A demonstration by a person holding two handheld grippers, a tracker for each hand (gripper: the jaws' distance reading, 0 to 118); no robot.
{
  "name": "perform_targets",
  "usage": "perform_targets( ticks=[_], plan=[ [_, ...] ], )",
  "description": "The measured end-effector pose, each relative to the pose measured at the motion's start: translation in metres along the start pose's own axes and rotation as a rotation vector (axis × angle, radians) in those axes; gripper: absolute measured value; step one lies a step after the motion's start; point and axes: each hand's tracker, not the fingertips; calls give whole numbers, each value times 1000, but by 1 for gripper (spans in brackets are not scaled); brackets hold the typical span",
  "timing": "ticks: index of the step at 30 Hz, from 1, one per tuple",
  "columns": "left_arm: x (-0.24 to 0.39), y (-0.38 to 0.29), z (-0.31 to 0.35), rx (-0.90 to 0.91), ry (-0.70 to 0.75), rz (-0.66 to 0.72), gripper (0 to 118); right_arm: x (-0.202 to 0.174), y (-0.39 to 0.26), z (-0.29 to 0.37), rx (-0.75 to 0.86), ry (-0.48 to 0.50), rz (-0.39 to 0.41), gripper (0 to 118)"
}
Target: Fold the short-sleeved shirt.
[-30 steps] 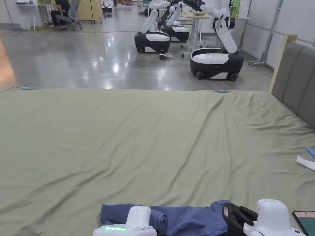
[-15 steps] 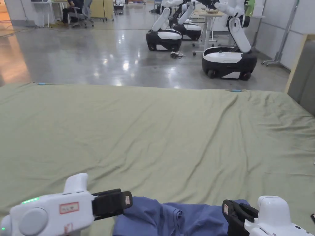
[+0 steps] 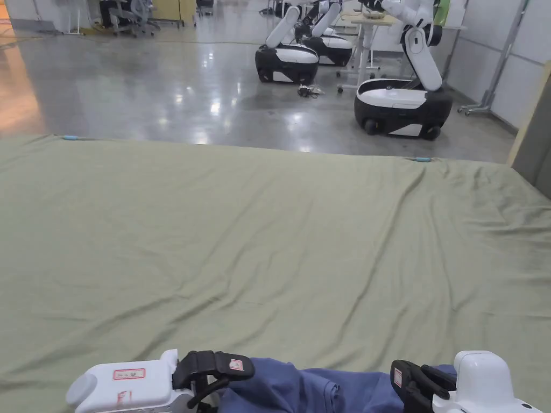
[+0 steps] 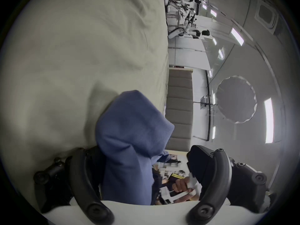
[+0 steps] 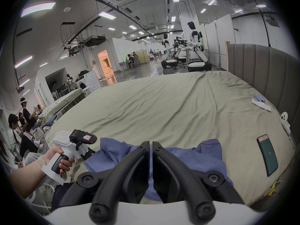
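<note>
lying bunched at the bed's (image 3: 269, 242) near edge, the blue shirt (image 5: 186, 157) sits between wide-apart jaws of the left gripper (image 4: 142, 171); right gripper (image 5: 150, 145) jaws look closed, holding nothing. a thin bite could slip off.

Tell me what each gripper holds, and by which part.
Left gripper: open around a raised fold of the blue shirt, not clamped. Right gripper: shut; whether it pinches cloth cannot be told.

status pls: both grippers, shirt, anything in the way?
Left gripper open, blue shirt cloth between its jaws. Right gripper shut, no cloth visibly pinched. Shirt bunched at near edge of bed, unfolded. Phone beside it, right.
</note>
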Motion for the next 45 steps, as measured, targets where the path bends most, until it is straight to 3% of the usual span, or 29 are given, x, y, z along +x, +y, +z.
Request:
perform_targets(
  ticks=[4, 5, 6, 7, 8, 9, 13, 21, 25, 30, 34, 37, 43, 45],
  plan=[
    [19, 0, -12, -80, 104, -106, 93, 1, 6, -4, 7, 0, -14, 5],
    [24, 0, -13, -86, 163, -141, 77, 2, 8, -6, 9, 2, -17, 5],
    [26, 4, -11, -83, 249, -165, 32, 2, 9, -7, 9, 4, -21, 5],
    [25, 5, -12, -77, 347, -192, 16, 1, 10, -9, 10, 5, -25, 5],
    [24, 5, -11, -72, 380, -176, 16, 1, 11, -9, 12, 7, -27, 5],
    [26, 4, -9, -83, 315, -188, 16, 1, 11, -9, 14, 9, -30, 5],
    [36, 24, 17, -44, 389, -245, 14, 1, 11, -5, 27, 21, -40, 5],
    [67, 31, 140, 282, 604, -263, 12, 9, 9, 10, 54, 39, -58, 5],
    [92, 2, 140, 340, 631, -250, 12, 11, 9, 17, 70, 49, -59, 5],
    [150, -59, 76, 423, 599, -418, 12, 15, 8, 25, 89, 41, -45, 5],
    [155, -83, 10, 463, 511, -407, 12, 19, 5, 33, 99, 11, -26, 5],
    [147, -95, -57, 378, 446, -350, 12, 26, 0, 39, 100, -17, -16, 5],
    [105, -93, -157, 337, 713, -442, 12, 43, -11, 50, 93, -58, -40, 5],
    [96, -91, -166, 309, 724, -454, 15, 46, -12, 51, 89, -63, -37, 5]
  ],
)
